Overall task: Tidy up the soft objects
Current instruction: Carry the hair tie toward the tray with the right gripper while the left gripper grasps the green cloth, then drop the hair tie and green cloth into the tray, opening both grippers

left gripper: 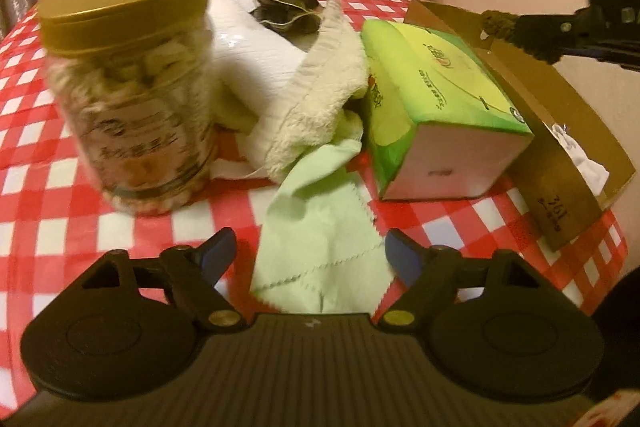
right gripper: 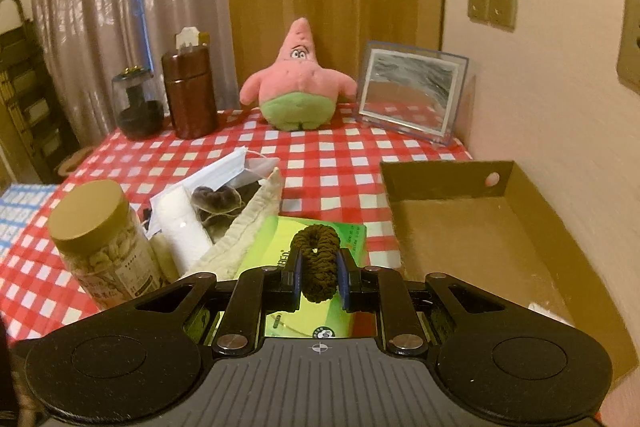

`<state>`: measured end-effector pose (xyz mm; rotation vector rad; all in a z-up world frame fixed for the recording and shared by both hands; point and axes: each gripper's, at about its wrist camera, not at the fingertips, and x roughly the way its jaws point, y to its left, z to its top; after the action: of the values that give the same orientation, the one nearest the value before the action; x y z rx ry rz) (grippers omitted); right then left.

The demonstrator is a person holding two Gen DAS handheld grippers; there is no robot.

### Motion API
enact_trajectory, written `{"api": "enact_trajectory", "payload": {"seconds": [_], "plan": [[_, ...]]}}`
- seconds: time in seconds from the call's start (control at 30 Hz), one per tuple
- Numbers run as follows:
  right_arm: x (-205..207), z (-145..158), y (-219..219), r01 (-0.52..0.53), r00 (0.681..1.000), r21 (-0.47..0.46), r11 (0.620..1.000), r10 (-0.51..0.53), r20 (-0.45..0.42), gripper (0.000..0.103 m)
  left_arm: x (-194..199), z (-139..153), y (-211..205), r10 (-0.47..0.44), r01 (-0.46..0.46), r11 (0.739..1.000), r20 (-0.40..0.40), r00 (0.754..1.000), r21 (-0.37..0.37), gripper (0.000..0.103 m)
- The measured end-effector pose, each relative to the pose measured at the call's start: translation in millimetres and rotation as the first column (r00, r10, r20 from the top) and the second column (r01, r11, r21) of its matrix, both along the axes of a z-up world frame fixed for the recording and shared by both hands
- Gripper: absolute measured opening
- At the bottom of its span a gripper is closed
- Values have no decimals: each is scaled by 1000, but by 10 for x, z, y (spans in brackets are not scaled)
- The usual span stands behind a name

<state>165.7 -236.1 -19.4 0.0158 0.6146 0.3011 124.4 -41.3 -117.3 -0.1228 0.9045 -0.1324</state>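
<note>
My right gripper is shut on a dark brown scrunchie and holds it above the green tissue pack, left of the brown cardboard box. It also shows in the left wrist view, over the box. My left gripper is open, low over a light green cloth on the checkered table. Behind the cloth lie a cream towel, a white roll and a dark scrunchie. A pink star plush stands at the back.
A gold-lidded jar stands left of the pile. A brown canister, a dark glass jar and a picture frame stand at the table's back. Something white lies in the box. The wall is on the right.
</note>
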Motion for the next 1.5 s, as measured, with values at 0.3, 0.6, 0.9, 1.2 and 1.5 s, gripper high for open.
{"api": "enact_trajectory", "payload": {"seconds": [0.3, 0.6, 0.9, 1.2, 1.5], "plan": [[-72, -10, -31, 11, 1000, 39, 999, -10, -28, 18, 224, -93, -123, -37, 36, 998, 9, 999, 56, 23], [-202, 92, -47, 15, 1000, 45, 999, -14, -9, 18, 1, 18, -60, -48, 48, 998, -17, 999, 49, 6], [-468, 317, -237, 56, 998, 70, 996, -57, 17, 18, -304, 458, -5, -48, 48, 999, 29, 998, 18, 6], [-725, 441, -718, 149, 988, 62, 987, -151, 34, 18, -322, 876, -263, -91, 95, 995, 88, 992, -44, 6], [-843, 289, -1366, 295, 956, 54, 954, -294, -16, 18, -122, 1054, -821, -186, 197, 973, 94, 978, -122, 6]]}}
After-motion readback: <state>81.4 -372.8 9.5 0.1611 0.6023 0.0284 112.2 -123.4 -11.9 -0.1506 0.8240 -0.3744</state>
